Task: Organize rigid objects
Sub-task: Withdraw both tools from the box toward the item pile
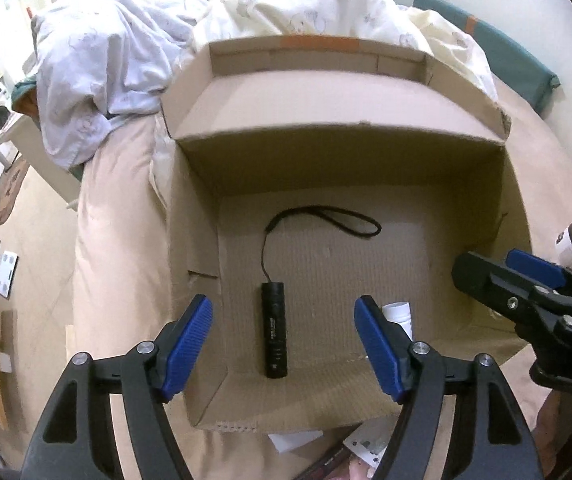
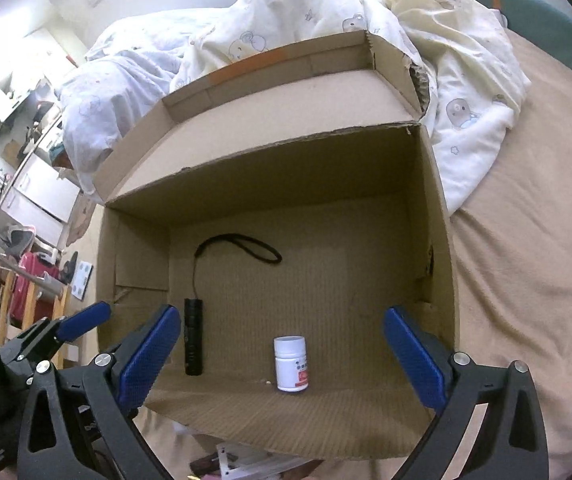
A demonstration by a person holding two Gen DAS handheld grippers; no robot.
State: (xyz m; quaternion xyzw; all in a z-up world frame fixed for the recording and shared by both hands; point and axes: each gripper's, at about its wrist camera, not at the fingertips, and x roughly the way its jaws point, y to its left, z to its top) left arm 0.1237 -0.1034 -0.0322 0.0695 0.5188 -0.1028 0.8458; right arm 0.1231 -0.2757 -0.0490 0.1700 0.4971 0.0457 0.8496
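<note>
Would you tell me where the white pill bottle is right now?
In the right wrist view the white pill bottle stands upright on the cardboard box floor near the front edge, right of the black flashlight.

Legible text, as you see it: none.

- Torch: small white print on the barrel, too fine to read.
- Bottle: white, with a red-and-blue label; characters too small to read.
- Right gripper body: white letters at the frame edge, cut off and unreadable.

white bottle half behind tool pad
</note>
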